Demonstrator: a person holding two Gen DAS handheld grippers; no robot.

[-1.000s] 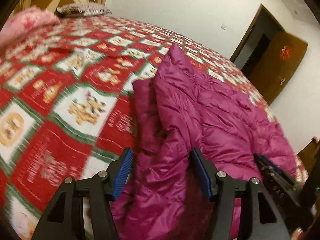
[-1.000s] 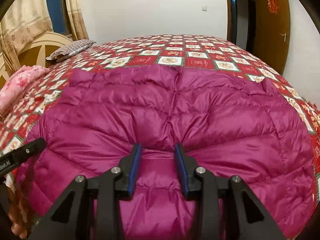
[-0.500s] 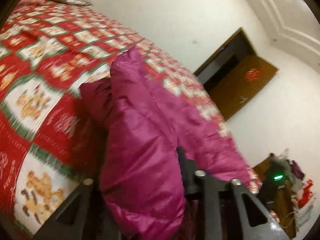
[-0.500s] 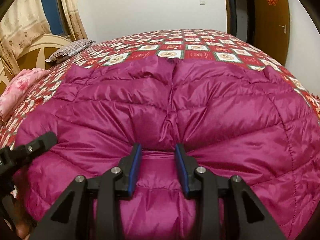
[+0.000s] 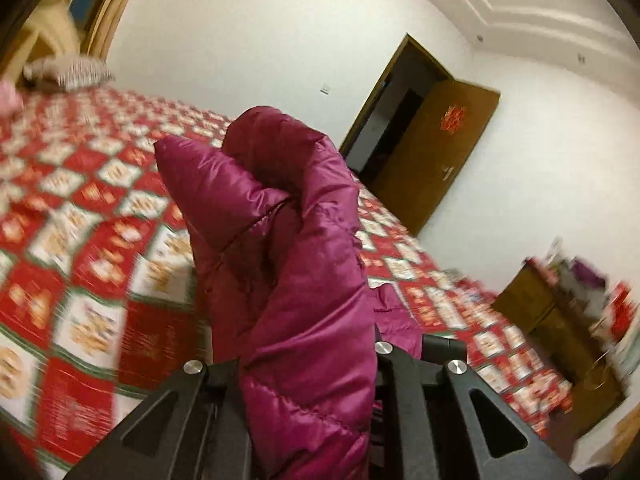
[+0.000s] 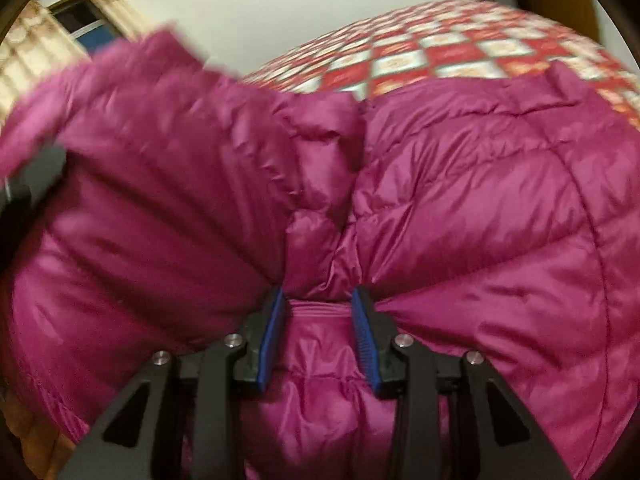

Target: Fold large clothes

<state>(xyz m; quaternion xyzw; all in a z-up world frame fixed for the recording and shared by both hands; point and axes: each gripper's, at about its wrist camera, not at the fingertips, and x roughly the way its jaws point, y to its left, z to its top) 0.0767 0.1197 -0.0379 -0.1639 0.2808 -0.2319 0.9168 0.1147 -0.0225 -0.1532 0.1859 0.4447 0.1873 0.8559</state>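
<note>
Gripper [image 6: 318, 336] (right) on jacket [image 6: 480, 208] hem

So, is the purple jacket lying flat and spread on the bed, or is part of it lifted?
Partly lifted: the jacket rises at its left side; the rest lies spread on the bed.

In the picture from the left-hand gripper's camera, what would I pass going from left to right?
Striped pillow → red patterned bedspread → magenta puffer jacket bunched in the left gripper, whose jaws are closing on it → open brown door → cluttered wooden cabinet.
</note>
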